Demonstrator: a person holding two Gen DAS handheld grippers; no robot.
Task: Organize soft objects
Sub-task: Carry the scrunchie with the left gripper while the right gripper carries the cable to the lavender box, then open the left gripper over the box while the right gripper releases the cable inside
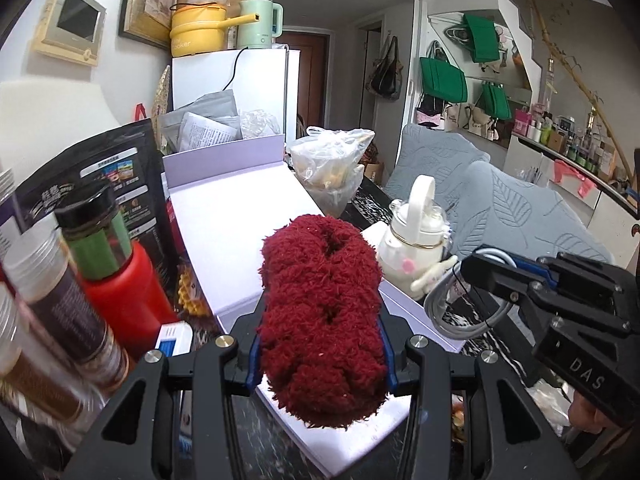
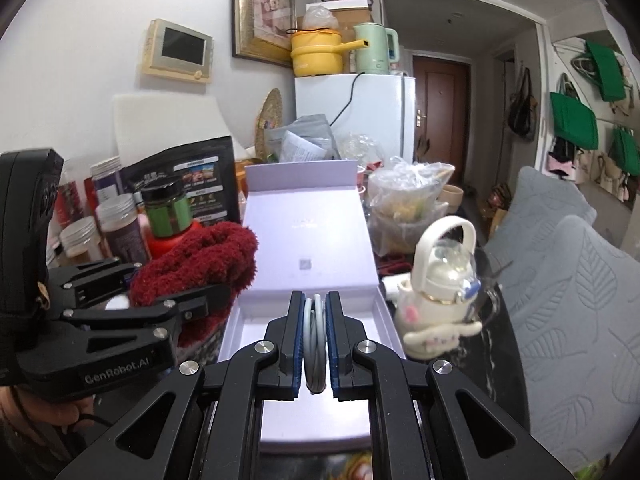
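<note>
A fluffy dark red cloth (image 1: 320,320), bunched into a roll, fills the middle of the left wrist view. My left gripper (image 1: 322,322) is shut on it, blue pads pressing both sides. In the right wrist view that same cloth (image 2: 208,252) hangs at the left over an open lavender box (image 2: 256,320). My right gripper (image 2: 316,300) is shut on a coiled grey cable (image 2: 316,344), held just above the box's near end. From the left wrist view the right gripper (image 1: 496,276) shows at the right with the cable (image 1: 452,316) dangling from it.
The box's raised lid (image 2: 308,208) stands behind it. A white bottle with a plush charm (image 2: 436,280) sits right of the box, a plastic bag (image 2: 404,196) behind it. Jars (image 1: 60,288), a red container (image 1: 128,300) and a black pouch (image 2: 192,184) crowd the left. Grey cushions (image 2: 568,280) lie on the right.
</note>
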